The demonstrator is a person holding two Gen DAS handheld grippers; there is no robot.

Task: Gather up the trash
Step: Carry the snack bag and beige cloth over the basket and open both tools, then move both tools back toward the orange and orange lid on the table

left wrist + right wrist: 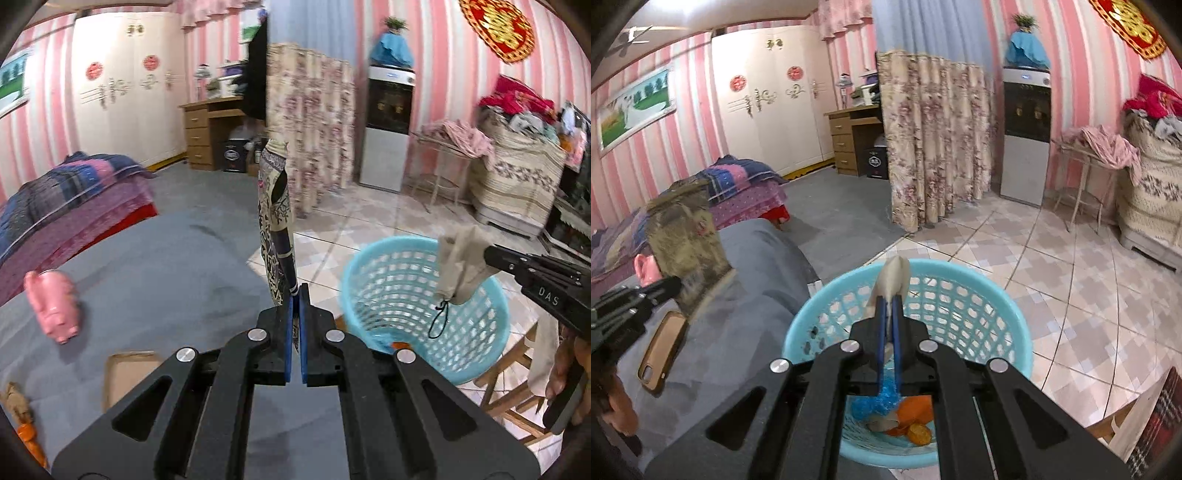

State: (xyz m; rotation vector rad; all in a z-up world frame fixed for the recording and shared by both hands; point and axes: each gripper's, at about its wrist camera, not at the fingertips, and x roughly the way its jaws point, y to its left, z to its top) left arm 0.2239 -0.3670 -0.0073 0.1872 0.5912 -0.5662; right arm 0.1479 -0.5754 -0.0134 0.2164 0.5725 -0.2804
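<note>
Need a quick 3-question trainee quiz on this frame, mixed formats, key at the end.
1. True or false: the left gripper is shut on a patterned wrapper.
2. The right gripper holds a beige bag. Where is it?
A. above the blue basket
B. lying on the grey bed
C. beside the pink piggy bank
3. Fill in: the item lying on the bed near the left gripper, in the right wrist view, is a ____ in a brown case.

Key
1. True.
2. A.
3. Phone.
</note>
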